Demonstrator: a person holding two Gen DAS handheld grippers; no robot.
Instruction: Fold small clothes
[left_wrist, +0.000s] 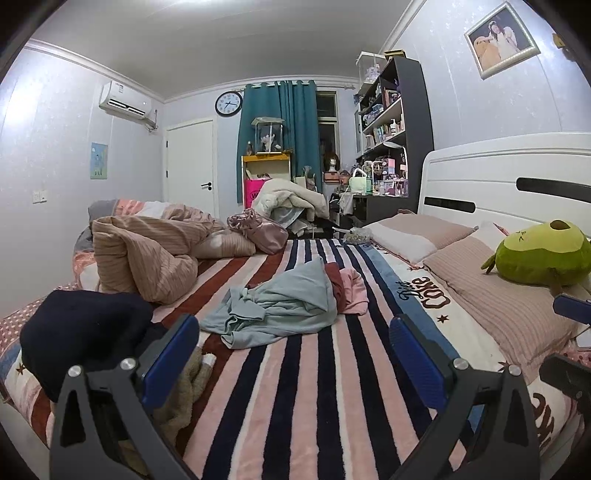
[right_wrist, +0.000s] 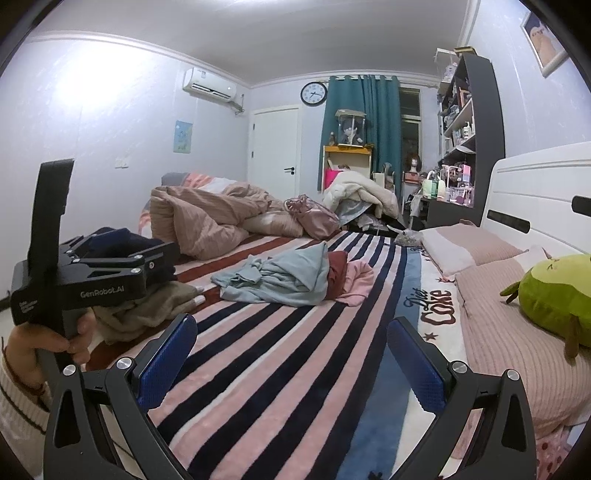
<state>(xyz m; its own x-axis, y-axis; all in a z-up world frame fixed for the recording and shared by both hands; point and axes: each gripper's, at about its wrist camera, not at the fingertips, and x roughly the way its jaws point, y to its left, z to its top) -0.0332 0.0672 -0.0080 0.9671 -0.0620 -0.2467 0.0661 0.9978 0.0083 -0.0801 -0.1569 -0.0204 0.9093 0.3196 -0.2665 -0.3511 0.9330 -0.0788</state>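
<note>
A crumpled light-blue garment (left_wrist: 275, 308) lies mid-bed on the striped blanket (left_wrist: 306, 398), with a dark red piece (left_wrist: 334, 282) and a pink piece (left_wrist: 354, 290) beside it on the right. The same pile shows in the right wrist view: blue (right_wrist: 284, 278), red (right_wrist: 337, 273), pink (right_wrist: 358, 282). My left gripper (left_wrist: 295, 354) is open and empty, short of the pile. My right gripper (right_wrist: 291, 354) is open and empty, hovering over the blanket (right_wrist: 280, 369). The left gripper's body (right_wrist: 107, 273) shows at the left of the right wrist view.
A dark navy garment (left_wrist: 81, 332) and a beige one (left_wrist: 184, 391) lie at the left edge. A bunched tan duvet (left_wrist: 147, 254) lies far left. Pillows (left_wrist: 491, 291) and a green plush (left_wrist: 543, 254) lie at right, by the white headboard (left_wrist: 509, 177).
</note>
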